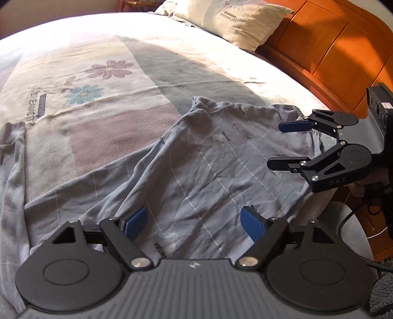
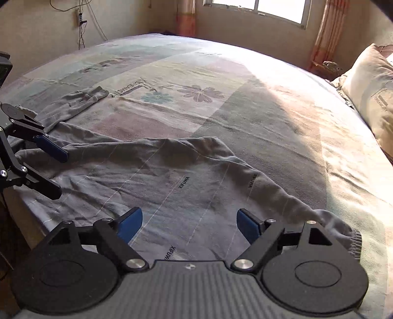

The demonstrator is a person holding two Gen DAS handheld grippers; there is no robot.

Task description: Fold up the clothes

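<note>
Clearly, the grey garment lay spread and rumpled across the near part of the bed, its body towards the edge and a long part, a sleeve or a leg, trailing off over the flowered sheet. It was printed with thin white lines and small lettering, and creases ran across it, so it was not lying flat. At 1 end a ribbed band sat near the bed's edge, close to the wooden headboard and the pillow.

Both tools hovered low over the cloth with nothing between the blue pads. The left gripper had its fingers spread wide over the middle of the fabric. The right gripper was likewise released, its fingers apart, poised over the end with the ribbed band. Each appeared in the other's view as well, held out over the cloth and gaping.

The 2 tools stood well apart along the garment's near edge, which would suit taking hold of 2 points at once, either to pull the cloth smooth or to lift an edge over for a fold. The pictures did not settle which: no tidy fold line showed, only slack bunching, and that would fit cloth just laid out as readily as cloth let go between folds.
</note>
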